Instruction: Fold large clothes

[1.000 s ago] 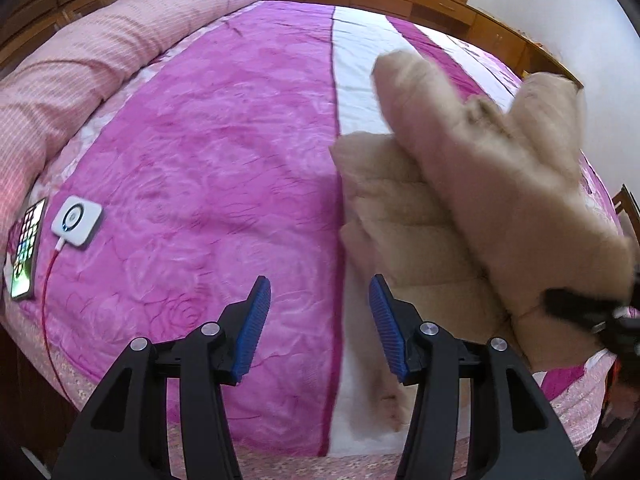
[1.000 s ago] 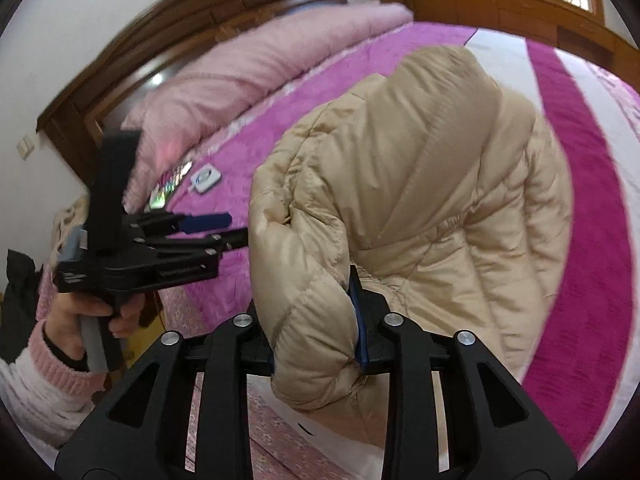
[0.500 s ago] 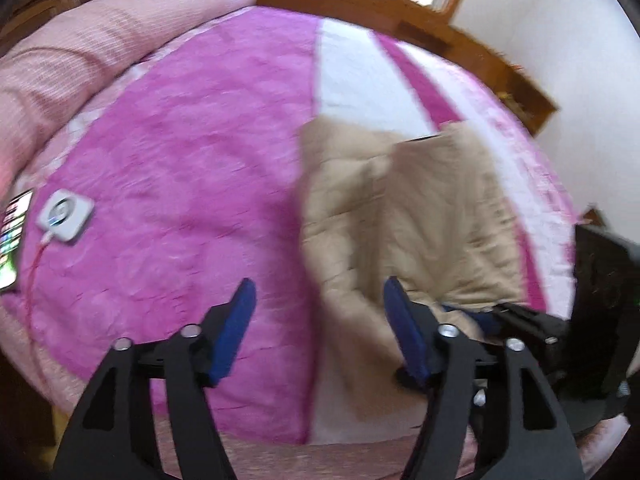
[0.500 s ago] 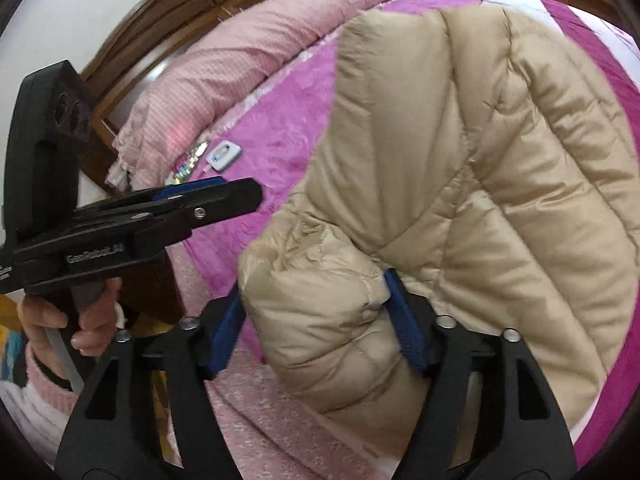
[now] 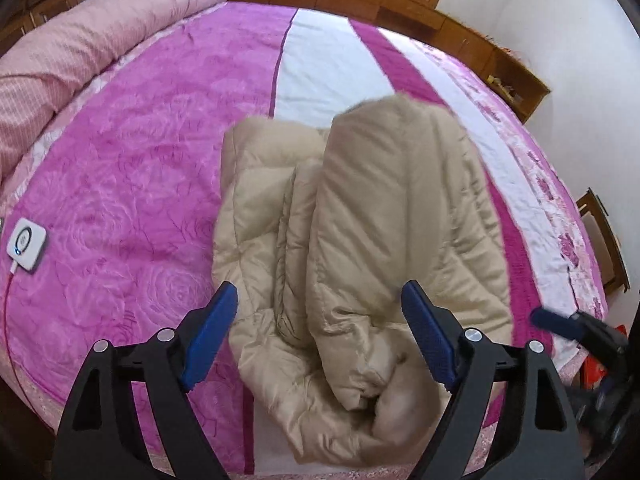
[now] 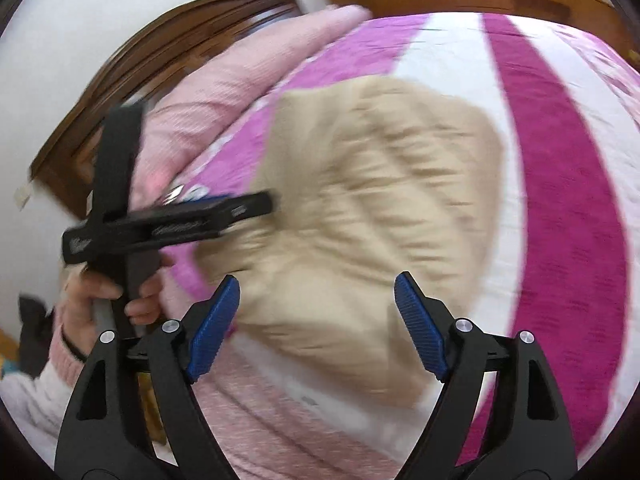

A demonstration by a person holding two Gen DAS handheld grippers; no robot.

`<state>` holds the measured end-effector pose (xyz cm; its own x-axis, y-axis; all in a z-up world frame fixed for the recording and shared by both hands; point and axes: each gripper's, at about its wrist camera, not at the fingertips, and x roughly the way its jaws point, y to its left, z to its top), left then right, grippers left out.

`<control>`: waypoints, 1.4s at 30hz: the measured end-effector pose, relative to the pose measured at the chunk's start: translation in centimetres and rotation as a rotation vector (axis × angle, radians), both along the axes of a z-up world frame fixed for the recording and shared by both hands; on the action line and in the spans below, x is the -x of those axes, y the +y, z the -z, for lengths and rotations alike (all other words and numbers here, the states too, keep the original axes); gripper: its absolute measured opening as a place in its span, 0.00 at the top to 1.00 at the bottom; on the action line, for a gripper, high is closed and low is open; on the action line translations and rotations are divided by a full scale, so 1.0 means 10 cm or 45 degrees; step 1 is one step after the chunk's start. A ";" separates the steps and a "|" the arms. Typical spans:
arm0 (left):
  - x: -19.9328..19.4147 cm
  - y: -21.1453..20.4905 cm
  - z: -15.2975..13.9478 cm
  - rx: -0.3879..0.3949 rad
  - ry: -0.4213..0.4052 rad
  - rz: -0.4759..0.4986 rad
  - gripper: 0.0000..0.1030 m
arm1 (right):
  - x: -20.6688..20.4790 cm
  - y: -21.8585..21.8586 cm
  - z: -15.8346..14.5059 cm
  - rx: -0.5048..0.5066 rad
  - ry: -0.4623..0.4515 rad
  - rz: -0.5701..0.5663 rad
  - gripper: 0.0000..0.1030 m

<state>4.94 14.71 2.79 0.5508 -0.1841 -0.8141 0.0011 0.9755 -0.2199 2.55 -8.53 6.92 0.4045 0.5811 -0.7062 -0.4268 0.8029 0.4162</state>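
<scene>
A beige puffer jacket (image 5: 360, 248) lies folded in a bundle on the pink and white bedspread (image 5: 132, 184) near the bed's front edge. It also shows, blurred, in the right wrist view (image 6: 360, 216). My left gripper (image 5: 320, 332) is open and empty, its blue pads either side of the jacket's near end and above it. My right gripper (image 6: 316, 320) is open and empty, just in front of the jacket. The left gripper also shows from the side in the right wrist view (image 6: 240, 210), at the jacket's left edge.
A white charger puck (image 5: 26, 242) with a cable lies at the bed's left edge. A pink rolled duvet (image 5: 80, 52) lies along the headboard side. Wooden cabinets (image 5: 400, 0) line the far wall. A wooden chair (image 5: 600, 240) stands to the right of the bed.
My right gripper has opened and let go of the jacket, which has dropped folded onto the bed. My left gripper has moved right, over the jacket's near end.
</scene>
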 end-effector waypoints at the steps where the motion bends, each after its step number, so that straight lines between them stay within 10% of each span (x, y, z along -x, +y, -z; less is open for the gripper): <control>1: -0.01 0.00 0.04 -0.013 0.007 -0.004 0.21 | -0.05 -0.12 0.04 -0.016 0.021 0.042 0.23; 6: 0.06 0.09 0.19 -0.066 0.032 -0.063 0.18 | -0.29 -0.37 0.37 -0.003 0.123 0.174 0.23; 22: 0.32 0.54 0.80 0.238 0.196 -0.251 0.16 | -0.61 -0.20 1.08 -0.338 0.439 -0.032 0.09; 29: 0.35 0.55 0.93 0.736 0.185 -0.121 0.42 | -0.58 -0.24 1.02 -0.411 0.315 -0.046 0.24; 42: -0.40 -0.48 0.31 0.720 -0.077 0.283 0.45 | -0.61 -1.24 0.20 -0.377 -0.113 0.182 0.38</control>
<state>8.94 9.93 -0.27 0.4920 -0.6943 -0.5252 0.2199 0.6828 -0.6967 8.68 -20.91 4.87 0.5491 0.6886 -0.4737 -0.3637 0.7072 0.6064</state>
